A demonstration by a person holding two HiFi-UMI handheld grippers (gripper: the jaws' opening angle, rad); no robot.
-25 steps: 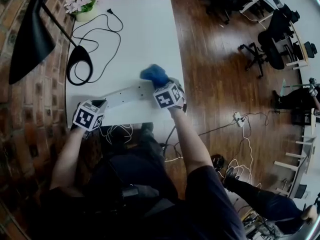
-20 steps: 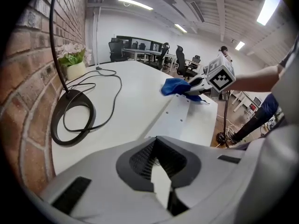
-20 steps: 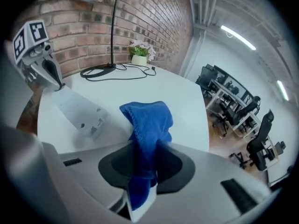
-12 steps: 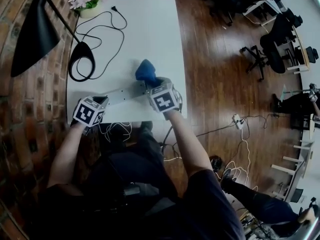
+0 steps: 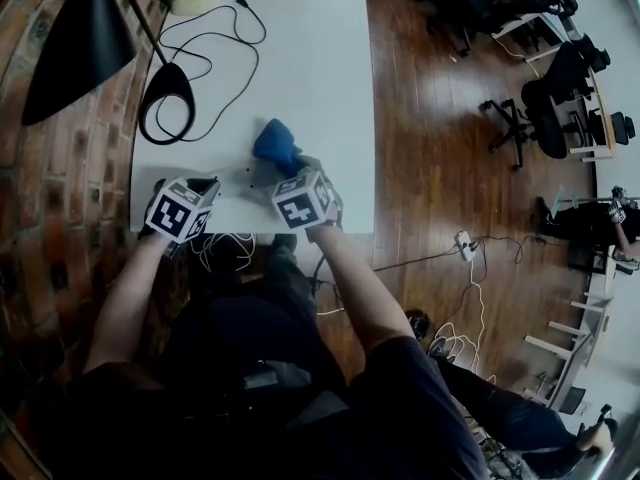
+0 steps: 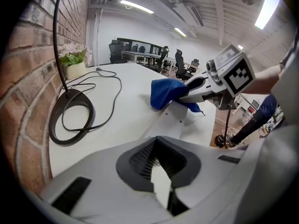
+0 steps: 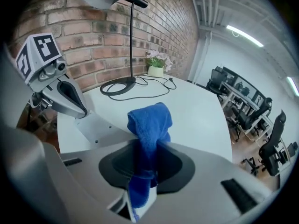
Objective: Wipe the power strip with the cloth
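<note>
The left gripper [image 5: 201,189] is pinching one end of the long white plastic power strip [image 5: 245,180], which is lying along the white table's [image 5: 320,68] near edge. Its jaws are nearly together on the strip. The right gripper [image 7: 147,162], its jaws having just been closing, is clamping the crumpled blue terry cloth [image 7: 149,120] over the strip's other end.

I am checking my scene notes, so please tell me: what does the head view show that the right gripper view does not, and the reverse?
Only the head view shows the wooden floor and the person's forearms. Only the right gripper view shows the ceiling lights and the right tool, whose jaws have just been closing and now pinch the blue cloth. Both show the cloth, the power strip with the left tool shut on its end, the white table and the flowers.
</note>
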